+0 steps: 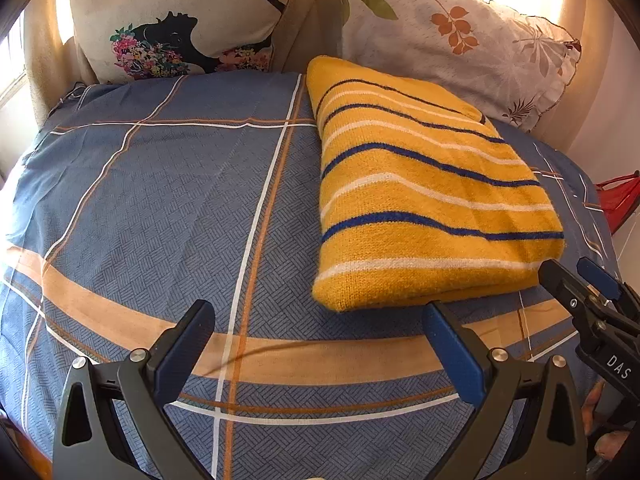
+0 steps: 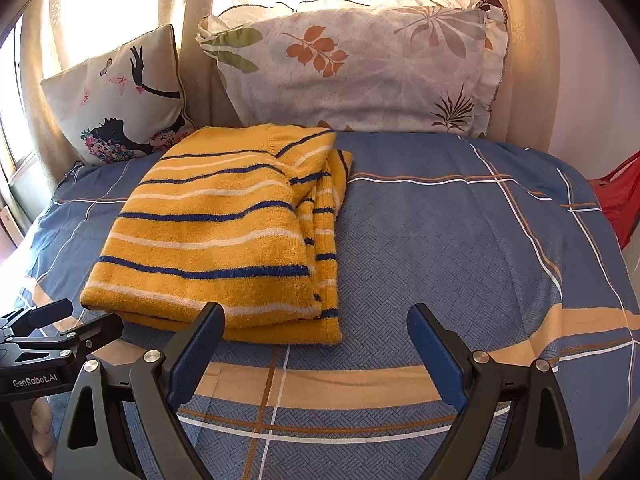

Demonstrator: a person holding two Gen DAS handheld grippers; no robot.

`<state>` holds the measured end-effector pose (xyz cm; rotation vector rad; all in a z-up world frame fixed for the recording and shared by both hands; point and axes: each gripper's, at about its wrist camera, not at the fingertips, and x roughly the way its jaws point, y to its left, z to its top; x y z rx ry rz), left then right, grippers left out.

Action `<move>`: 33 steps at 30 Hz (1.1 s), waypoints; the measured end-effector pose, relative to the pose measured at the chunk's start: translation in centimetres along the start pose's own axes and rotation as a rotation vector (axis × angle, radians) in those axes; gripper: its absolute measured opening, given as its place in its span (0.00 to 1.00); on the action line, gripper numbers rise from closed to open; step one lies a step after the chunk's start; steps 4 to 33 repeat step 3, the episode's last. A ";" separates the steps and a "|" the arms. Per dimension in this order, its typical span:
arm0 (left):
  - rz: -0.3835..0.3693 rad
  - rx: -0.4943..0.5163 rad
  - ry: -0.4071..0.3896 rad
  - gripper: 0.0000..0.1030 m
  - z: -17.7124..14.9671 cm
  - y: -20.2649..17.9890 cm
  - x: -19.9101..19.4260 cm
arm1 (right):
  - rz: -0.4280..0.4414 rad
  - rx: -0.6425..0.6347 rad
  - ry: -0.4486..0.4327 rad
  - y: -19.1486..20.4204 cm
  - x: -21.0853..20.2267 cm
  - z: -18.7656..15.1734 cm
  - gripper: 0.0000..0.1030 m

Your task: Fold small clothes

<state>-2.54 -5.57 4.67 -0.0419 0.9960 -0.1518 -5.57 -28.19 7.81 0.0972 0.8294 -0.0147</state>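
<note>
The bed [image 1: 160,200] fills both views, spread with a blue sheet [image 2: 440,240] crossed by white, orange and broad tan lines; behind it hang pale curtains [image 2: 192,20] lit bright from the window. Two pillows lean against the curtains at the far edge: a larger frilled one with leaf prints [image 2: 360,68], and a smaller cushion printed with a black silhouette and flowers [image 2: 120,100] to its left.

The yellow sweater [image 1: 420,200], striped in blue and white, lies folded into a thick rectangle on the sheet; its far end comes close to the pillows, its near edge lies just ahead of both grippers. In the right wrist view its layered folded edges show along its right side, stacked roughly but not quite flush; in the left wrist view its top surface looks smooth and flat.

The left gripper [image 1: 320,344] hovers over the tan band of the sheet with its jaws spread wide and nothing between them; the sweater sits ahead and to its right, apart from the fingers. The right gripper [image 2: 316,344] is likewise spread wide and empty, its left finger [image 2: 196,356] overlapping the sweater's near edge in the picture, though contact cannot be told.

A red object [image 2: 620,200] shows past the bed's right edge.
</note>
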 end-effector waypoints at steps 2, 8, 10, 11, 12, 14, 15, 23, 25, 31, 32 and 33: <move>-0.004 0.012 0.005 1.00 0.0 -0.1 0.0 | 0.000 -0.001 0.001 0.0 0.0 0.0 0.92; -0.004 0.016 0.006 1.00 0.0 -0.1 -0.1 | 0.000 -0.003 0.003 0.0 0.1 0.0 0.92; -0.004 0.016 0.006 1.00 0.0 -0.1 -0.1 | 0.000 -0.003 0.003 0.0 0.1 0.0 0.92; -0.004 0.016 0.006 1.00 0.0 -0.1 -0.1 | 0.000 -0.003 0.003 0.0 0.1 0.0 0.92; -0.004 0.016 0.006 1.00 0.0 -0.1 -0.1 | 0.000 -0.003 0.003 0.0 0.1 0.0 0.92; -0.004 0.016 0.006 1.00 0.0 -0.1 -0.1 | 0.000 -0.003 0.003 0.0 0.1 0.0 0.92; -0.004 0.016 0.006 1.00 0.0 -0.1 -0.1 | 0.000 -0.003 0.003 0.0 0.1 0.0 0.92; -0.004 0.016 0.006 1.00 0.0 -0.1 -0.1 | 0.000 -0.003 0.003 0.0 0.1 0.0 0.92; -0.004 0.016 0.006 1.00 0.0 -0.1 -0.1 | 0.000 -0.003 0.003 0.0 0.1 0.0 0.92; -0.004 0.016 0.006 1.00 0.0 -0.1 -0.1 | 0.000 -0.003 0.003 0.0 0.1 0.0 0.92; -0.004 0.016 0.006 1.00 0.0 -0.1 -0.1 | 0.000 -0.003 0.003 0.0 0.1 0.0 0.92; -0.004 0.016 0.006 1.00 0.0 -0.1 -0.1 | 0.000 -0.003 0.003 0.0 0.1 0.0 0.92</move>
